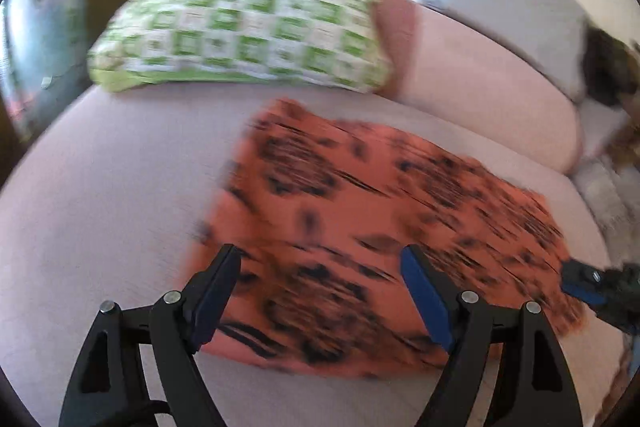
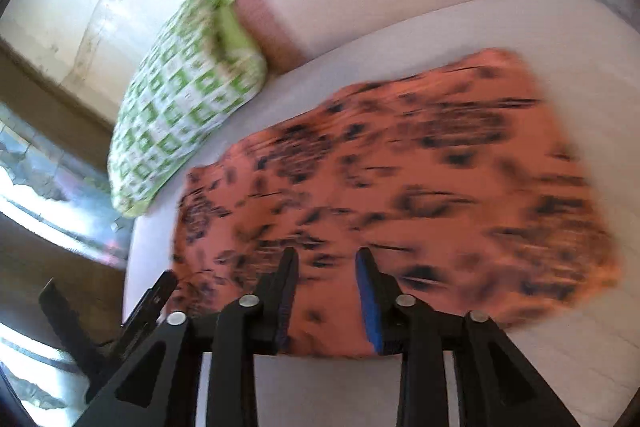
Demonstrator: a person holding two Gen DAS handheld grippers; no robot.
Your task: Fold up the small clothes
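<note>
1. Left gripper point(image 1: 320, 263) and right gripper point(image 2: 326, 261) hover with jaws apart, empty, above the near hem.
2. The orange garment point(image 2: 400, 163) lies spread on the sofa point(image 1: 112, 179); likely light, limp: pinch corners.
3. A green cushion point(image 1: 248, 23) sits at eleven o'clock.

The cloth point(image 1: 380, 227) lies on the sofa seat point(image 1: 100, 207), pillow point(image 1: 248, 27) behind it.

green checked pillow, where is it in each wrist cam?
Left wrist: green checked pillow sits upper left, behind the orange patterned cloth.
Right wrist: pillow sits left of centre, beside the cloth.
Shared landmark: the pink bolster touching the pillow.
</note>
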